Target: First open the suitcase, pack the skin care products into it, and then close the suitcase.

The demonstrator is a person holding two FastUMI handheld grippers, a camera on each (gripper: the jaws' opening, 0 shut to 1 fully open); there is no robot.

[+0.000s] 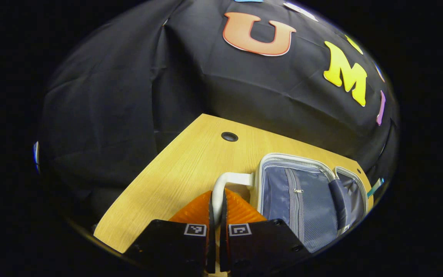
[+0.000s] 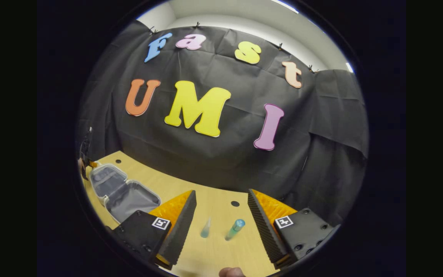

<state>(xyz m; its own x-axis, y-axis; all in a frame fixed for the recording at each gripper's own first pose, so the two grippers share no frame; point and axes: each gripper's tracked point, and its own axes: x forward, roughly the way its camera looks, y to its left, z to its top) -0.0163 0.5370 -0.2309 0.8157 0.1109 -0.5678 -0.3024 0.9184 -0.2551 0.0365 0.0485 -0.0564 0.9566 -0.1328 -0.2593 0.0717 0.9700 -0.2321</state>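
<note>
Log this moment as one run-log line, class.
suitcase: open | left tongs: shut on suitcase handle | right tongs: open above two bottles | packing: not started

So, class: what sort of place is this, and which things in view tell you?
Probably a staged recording booth, not a home: black cloth wall behind a bare wooden table, with an open suitcase and two small tubes laid out.
</note>
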